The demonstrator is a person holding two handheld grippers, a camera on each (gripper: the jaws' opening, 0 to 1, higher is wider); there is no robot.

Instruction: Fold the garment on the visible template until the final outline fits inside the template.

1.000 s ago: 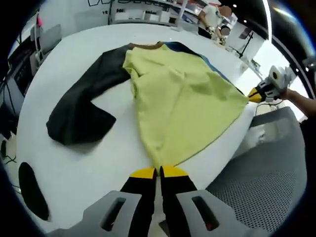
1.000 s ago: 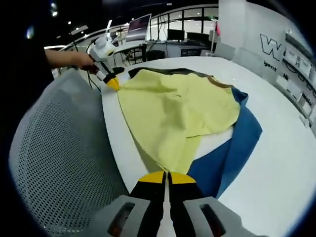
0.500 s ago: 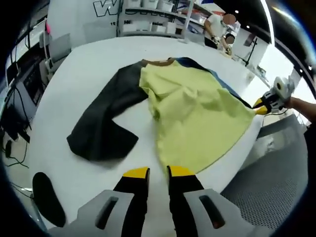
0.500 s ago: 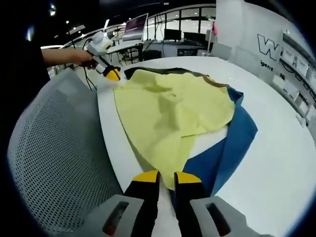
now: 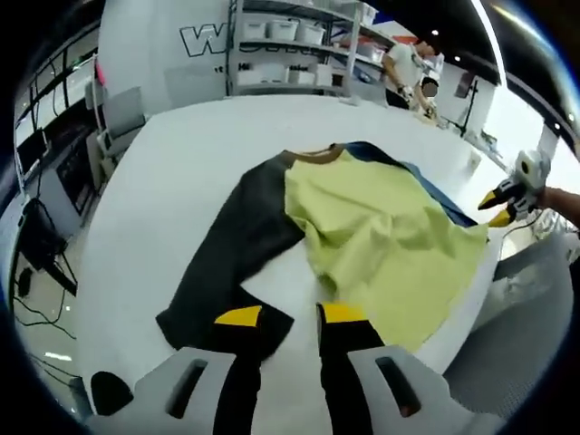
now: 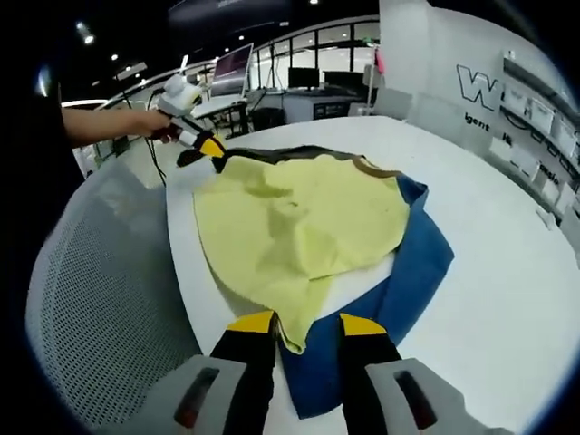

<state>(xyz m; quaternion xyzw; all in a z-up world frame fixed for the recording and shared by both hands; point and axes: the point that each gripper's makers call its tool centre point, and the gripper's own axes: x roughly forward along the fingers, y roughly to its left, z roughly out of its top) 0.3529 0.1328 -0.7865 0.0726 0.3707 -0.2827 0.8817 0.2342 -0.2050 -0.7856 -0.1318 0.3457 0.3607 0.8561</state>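
Yellow-green fabric panel (image 5: 385, 249) of colour-block garment spread flat on round white table (image 5: 190, 163), brown collar (image 5: 313, 156) toward far side in left gripper view. Black sleeve (image 5: 231, 272) trailing off one side, blue sleeve (image 6: 399, 299) off the other. No template outline discernible under cloth.

Left gripper (image 5: 290, 314): yellow-tipped black jaws spread apart, nothing between them, poised just above cuff end of black sleeve. Right gripper (image 6: 308, 323): jaws likewise parted and empty, straddling near hem corner of yellow panel, with blue sleeve edge just beside. Each gripper also visible from opposite camera, at table edge by hem.

Key relation: black sleeve's long axis running from left gripper diagonally up toward collar, cuff nearest the jaws, so sleeve lying straight ahead of left gripper. Blue sleeve similarly ahead and slightly right of right gripper. Left hand clearly nearer black sleeve, right nearer blue.

Judgement: body laid out, sleeves not yet folded inward; likely next step a cuff pinch and a carry across yellow panel. Grey mesh chair back (image 6: 109, 299) close by table edge; hem overhang a possible slip risk.
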